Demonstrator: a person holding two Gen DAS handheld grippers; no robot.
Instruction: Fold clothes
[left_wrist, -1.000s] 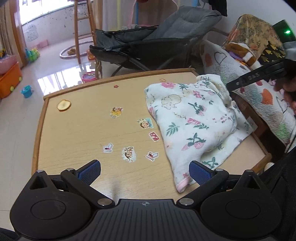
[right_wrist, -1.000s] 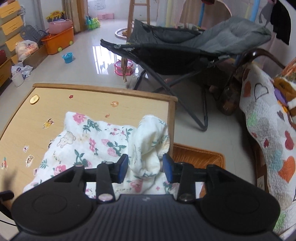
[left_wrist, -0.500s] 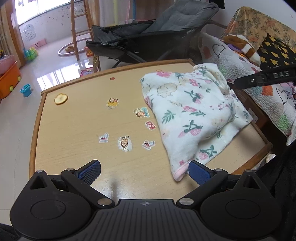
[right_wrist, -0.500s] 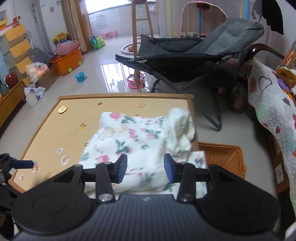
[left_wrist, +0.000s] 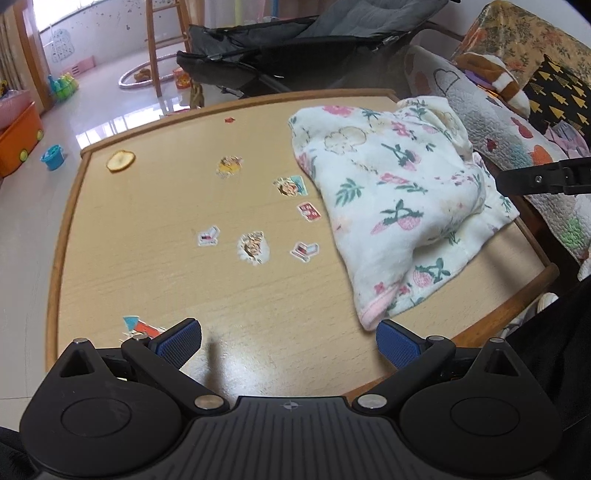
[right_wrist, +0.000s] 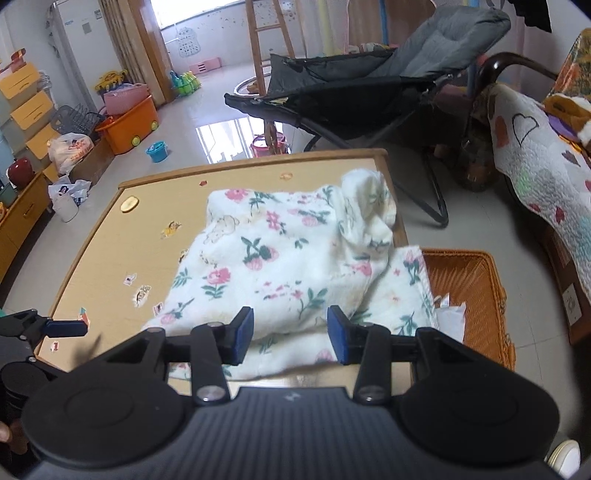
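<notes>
A white floral garment (left_wrist: 395, 199) lies folded in a soft heap on the right side of the wooden table (left_wrist: 166, 280); it also shows in the right wrist view (right_wrist: 288, 262), its near edge over the table's right rim. My left gripper (left_wrist: 288, 339) is open and empty above the table's near edge, left of the garment's pink-trimmed corner. My right gripper (right_wrist: 290, 332) is open and empty, held above the garment's near edge without touching it. Its arm shows in the left wrist view (left_wrist: 543, 181).
Several stickers (left_wrist: 255, 247) and a dried fruit slice (left_wrist: 120, 160) lie on the table. An orange wicker basket (right_wrist: 469, 295) stands right of the table. A dark folding lounge chair (right_wrist: 354, 92) stands beyond it. A quilted sofa (left_wrist: 498, 122) is at right.
My right gripper let go of the garment's bunched part, opened and pulled back and up. My left gripper drew back toward the near edge, still open. The garment now rests on the table.
</notes>
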